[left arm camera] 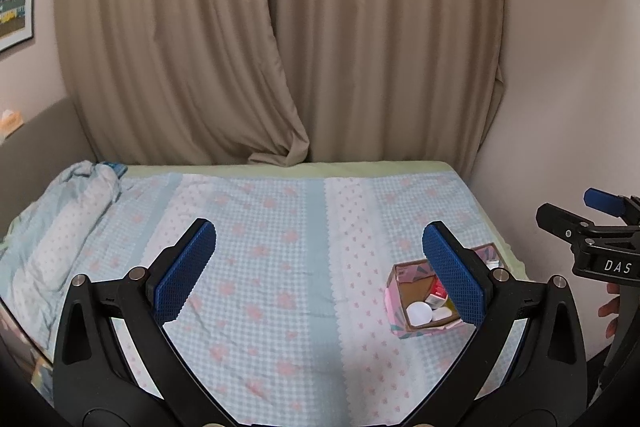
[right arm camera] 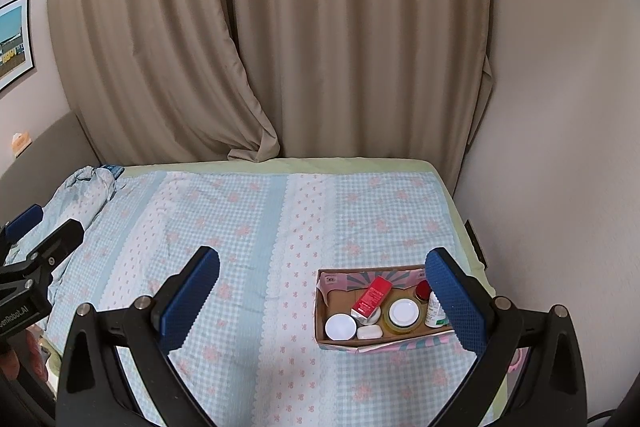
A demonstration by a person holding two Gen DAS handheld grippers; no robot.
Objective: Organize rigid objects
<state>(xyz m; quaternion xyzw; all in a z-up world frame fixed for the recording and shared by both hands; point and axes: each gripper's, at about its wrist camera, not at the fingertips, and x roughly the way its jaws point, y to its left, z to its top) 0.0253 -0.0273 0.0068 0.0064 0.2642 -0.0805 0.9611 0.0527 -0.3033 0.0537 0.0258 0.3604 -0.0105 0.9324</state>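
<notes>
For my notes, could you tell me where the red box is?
In the right wrist view, the red box lies tilted inside the cardboard box at the bed's right, beside the white-lidded jars.

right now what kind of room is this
Most likely a bedroom: a bed with a blue checked floral sheet, closed beige curtains behind it, and a framed picture on the wall. A cardboard box of small containers sits on the bed.

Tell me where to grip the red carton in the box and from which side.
Grip the red carton by its raised upper end, coming from above with the right gripper, fingers across its narrow width. It lies tilted, leaning over the jars in the cardboard box, so that end stands clear, while the lower end is crowded by a white lid and the box walls block a sideways approach.
</notes>
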